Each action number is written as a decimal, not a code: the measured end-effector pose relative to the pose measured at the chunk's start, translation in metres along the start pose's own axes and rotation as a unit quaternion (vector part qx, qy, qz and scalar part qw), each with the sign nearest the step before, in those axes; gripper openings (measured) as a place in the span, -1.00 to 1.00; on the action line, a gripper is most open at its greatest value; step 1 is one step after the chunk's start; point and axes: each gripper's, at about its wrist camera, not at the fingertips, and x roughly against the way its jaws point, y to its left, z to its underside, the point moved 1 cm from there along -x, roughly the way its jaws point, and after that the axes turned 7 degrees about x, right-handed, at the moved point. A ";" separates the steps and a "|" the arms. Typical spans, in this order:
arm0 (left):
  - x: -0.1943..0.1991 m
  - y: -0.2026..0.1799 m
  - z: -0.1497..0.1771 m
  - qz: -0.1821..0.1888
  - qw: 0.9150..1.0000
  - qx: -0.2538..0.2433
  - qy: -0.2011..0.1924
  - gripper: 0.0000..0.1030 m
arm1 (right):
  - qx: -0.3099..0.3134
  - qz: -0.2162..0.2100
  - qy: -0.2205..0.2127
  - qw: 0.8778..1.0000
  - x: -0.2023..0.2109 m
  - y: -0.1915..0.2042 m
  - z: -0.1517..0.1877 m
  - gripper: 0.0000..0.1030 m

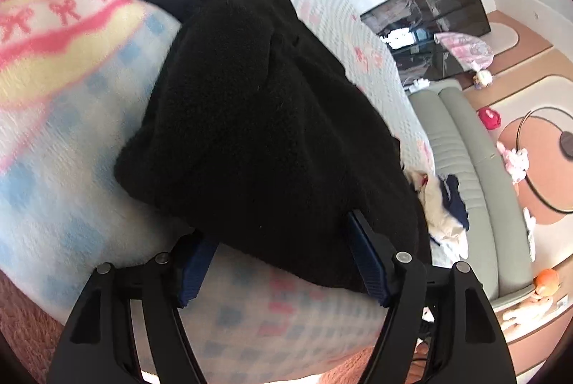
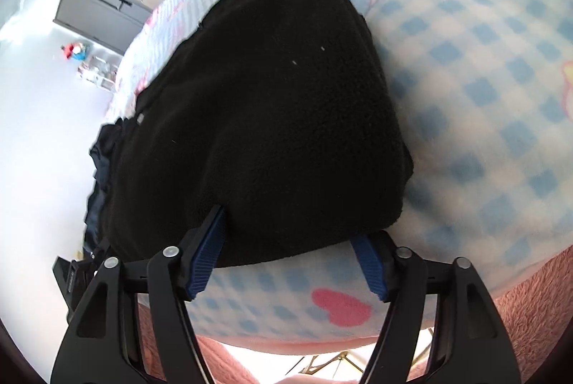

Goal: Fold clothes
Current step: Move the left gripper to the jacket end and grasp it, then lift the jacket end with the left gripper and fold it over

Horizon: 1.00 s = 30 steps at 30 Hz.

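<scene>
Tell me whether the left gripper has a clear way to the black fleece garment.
Probably yes. The left gripper is open, with the near edge of the black fleece garment already lying between its fingers on the checked blanket; nothing blocks it.

The black fleece garment (image 1: 258, 119) looks matt and nubbly, with a few pale lint specks in the right wrist view. Under it, the blue-and-white checked plush blanket (image 2: 483, 90) is soft and fuzzy. At five o'clock there, a pink shaggy cover (image 2: 530, 305) looks coarser. The left gripper (image 1: 283, 237) is matt black plastic with ribbed blue pads (image 1: 365, 258) and dull metal pins.
</scene>
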 end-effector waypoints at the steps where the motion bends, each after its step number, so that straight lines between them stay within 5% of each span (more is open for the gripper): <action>1: 0.001 0.001 -0.002 0.007 1.000 0.001 -0.003 0.45 | -0.003 -0.004 0.000 1.000 -0.001 -0.003 0.002 0.40; 6: 0.002 0.004 -0.012 0.033 0.999 0.002 -0.017 0.41 | 0.002 0.000 -0.038 0.999 0.019 -0.007 -0.006 0.40; 10: -0.012 0.007 -0.005 0.009 1.000 -0.015 -0.003 0.47 | 0.002 0.017 -0.033 0.999 0.019 -0.009 -0.010 0.46; 15: -0.021 0.008 -0.005 -0.005 0.999 -0.037 0.009 0.49 | 0.028 0.017 -0.028 0.999 -0.006 -0.005 -0.008 0.88; 18: -0.021 0.013 -0.006 -0.003 0.999 -0.033 -0.002 0.17 | 0.029 -0.005 -0.031 0.999 -0.007 -0.001 -0.009 0.65; 20: -0.015 0.010 -0.003 -0.001 0.999 -0.041 -0.007 0.06 | 0.053 -0.016 -0.029 0.998 -0.001 0.007 -0.009 0.28; 23: -0.031 0.003 -0.014 0.012 0.999 -0.049 0.002 0.22 | 0.088 -0.026 -0.022 0.996 0.005 0.017 -0.008 0.34; 25: -0.045 0.006 -0.020 0.014 0.999 -0.035 0.022 0.28 | 0.071 -0.040 -0.006 0.997 -0.006 0.012 -0.010 0.61; 27: -0.050 0.000 -0.026 0.000 0.999 -0.037 0.021 0.06 | 0.069 -0.038 -0.011 0.997 -0.010 0.016 -0.007 0.60; 30: -0.042 -0.014 -0.028 -0.011 0.998 -0.058 0.017 -0.15 | 0.090 -0.026 -0.028 0.995 -0.001 0.030 -0.003 0.01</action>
